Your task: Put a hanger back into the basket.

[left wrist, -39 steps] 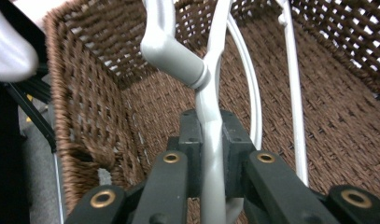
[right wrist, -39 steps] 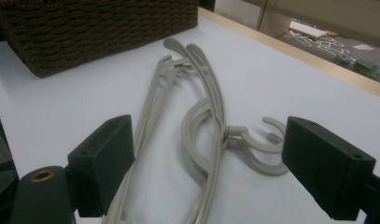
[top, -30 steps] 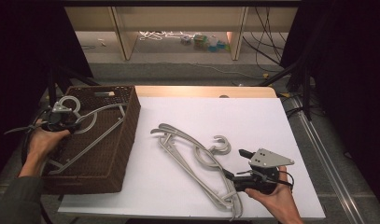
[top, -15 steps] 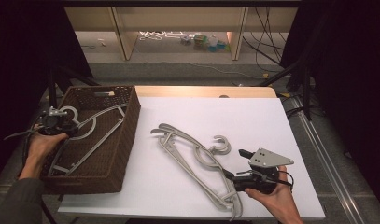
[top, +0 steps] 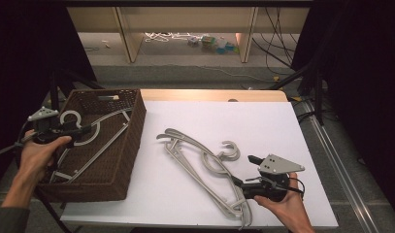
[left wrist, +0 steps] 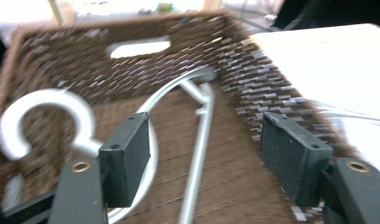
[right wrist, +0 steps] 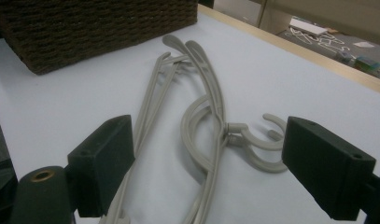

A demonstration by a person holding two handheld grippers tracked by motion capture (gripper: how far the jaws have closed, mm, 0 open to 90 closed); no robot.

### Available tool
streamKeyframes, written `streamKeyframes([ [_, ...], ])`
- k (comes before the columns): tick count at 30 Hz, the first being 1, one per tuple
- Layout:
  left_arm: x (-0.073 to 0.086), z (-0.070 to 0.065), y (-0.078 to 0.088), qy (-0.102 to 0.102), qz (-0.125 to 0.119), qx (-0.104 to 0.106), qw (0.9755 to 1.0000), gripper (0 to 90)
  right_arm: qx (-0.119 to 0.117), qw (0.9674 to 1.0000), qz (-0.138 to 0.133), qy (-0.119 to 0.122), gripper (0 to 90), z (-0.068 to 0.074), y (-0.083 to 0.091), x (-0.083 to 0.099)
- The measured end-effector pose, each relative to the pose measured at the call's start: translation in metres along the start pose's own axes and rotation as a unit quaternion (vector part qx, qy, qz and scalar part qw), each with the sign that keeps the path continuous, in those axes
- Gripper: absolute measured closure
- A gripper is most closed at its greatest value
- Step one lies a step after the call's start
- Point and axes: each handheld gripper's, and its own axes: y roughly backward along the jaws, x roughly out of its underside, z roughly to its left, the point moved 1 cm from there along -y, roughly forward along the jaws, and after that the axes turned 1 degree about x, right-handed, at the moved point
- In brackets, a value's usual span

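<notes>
Since the earlier frames our left gripper [top: 88,129] has let go of the hanger in the basket [top: 90,141] and drawn back toward the left edge of the high view; its jaws have just been opening, and in the left gripper view they stand released, with the hanger's curved arm passing near the left pad but nothing pressed between them. That hanger lies inside the basket [top: 132,131], at the left of the frame, its round hook [left wrist: 36,116] toward the upper left corner of the basket and its straight bar running down to the lower left. It leans against the far wall below the cut-out handle [left wrist: 140,47].

Our right gripper [top: 241,183] rests at the lower right of the high view, jaws spread wide and gripping nothing. Just ahead of it, on the white table [top: 263,121], lie the stacked hangers [top: 200,167], grey and overlapping, their hooks [right wrist: 262,140] to the right in the right gripper view. They sit well apart from the basket.
</notes>
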Motion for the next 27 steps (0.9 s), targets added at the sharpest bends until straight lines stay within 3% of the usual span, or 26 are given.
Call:
streamKeyframes([
  [1, 0.0, 0.0, 0.0, 0.0, 0.0, 0.0, 1.0, 31.9, 0.0, 1.0, 0.0, 0.0, 17.7, 0.0, 0.0, 0.0],
  [3, -0.002, -0.026, 0.005, -0.003, -0.022, 0.053, 0.9984, 30.0, -0.001, 1.0, 0.003, 0.0, 17.8, 0.001, -0.001, 0.001],
  [4, -0.002, -0.026, 0.005, -0.003, -0.022, 0.053, 0.9984, 29.7, -0.001, 1.0, 0.003, 0.0, 17.8, 0.001, -0.001, 0.001],
  [5, -0.001, -0.043, 0.006, -0.01, -0.037, 0.076, 0.9964, 29.7, -0.004, 1.0, 0.007, -0.003, 17.7, 0.002, -0.001, 0.001],
  [6, 0.0, -0.053, 0.007, -0.022, -0.041, 0.08, 0.9957, 29.3, -0.003, 1.0, 0.006, -0.004, 17.7, 0.002, -0.001, 0.002],
  [7, 0.0, -0.053, 0.007, -0.022, -0.041, 0.08, 0.9957, 28.9, -0.004, 1.0, 0.004, -0.005, 17.7, 0.002, -0.002, 0.002],
  [8, 0.002, -0.07, 0.011, -0.027, -0.057, 0.09, 0.9939, 29.0, -0.003, 1.0, 0.006, -0.004, 17.7, 0.002, -0.002, 0.002],
  [9, 0.002, -0.07, 0.011, -0.027, -0.057, 0.09, 0.9939, 29.0, -0.003, 1.0, 0.006, -0.004, 17.7, 0.002, -0.002, 0.002],
  [11, 0.006, -0.091, 0.014, -0.044, -0.078, 0.115, 0.9893, 27.8, 0.0, 1.0, 0.0, 0.0, 17.7, 0.001, -0.004, 0.003],
  [14, 0.014, -0.116, 0.017, -0.05, -0.084, 0.115, 0.9885, 26.6, -0.007, 0.9999, 0.004, -0.012, 17.7, 0.0, -0.005, 0.006],
  [15, 0.014, -0.116, 0.017, -0.05, -0.084, 0.115, 0.9885, 26.6, -0.007, 0.9999, 0.004, -0.012, 17.7, 0.0, -0.005, 0.006],
  [16, 0.018, -0.13, 0.017, -0.057, -0.079, 0.119, 0.9882, 26.6, -0.005, 0.9997, -0.011, -0.021, 17.5, -0.002, -0.008, 0.007],
  [19, 0.026, -0.151, 0.016, -0.078, -0.082, 0.14, 0.9837, 26.6, -0.002, 0.9995, -0.01, -0.03, 17.5, -0.004, -0.008, 0.009],
  [20, 0.029, -0.158, 0.017, -0.087, -0.078, 0.137, 0.9836, 26.5, 0.0, 0.9995, -0.016, -0.029, 17.4, -0.005, -0.008, 0.009],
  [22, 0.033, -0.172, 0.021, -0.07, -0.084, 0.144, 0.9836, 27.2, -0.005, 0.999, -0.024, -0.038, 17.4, -0.004, -0.009, 0.009],
  [23, 0.033, -0.172, 0.021, -0.07, -0.084, 0.144, 0.9836, 27.4, -0.005, 0.999, -0.024, -0.038, 17.4, -0.004, -0.009, 0.009],
  [24, 0.038, -0.183, 0.02, -0.04, -0.08, 0.168, 0.9818, 27.5, -0.004, 0.999, -0.022, -0.039, 17.4, -0.005, -0.008, 0.009],
  [27, 0.045, -0.194, 0.011, -0.048, -0.069, 0.171, 0.9817, 27.2, -0.003, 0.9988, -0.025, -0.042, 17.3, -0.006, -0.008, 0.01],
])
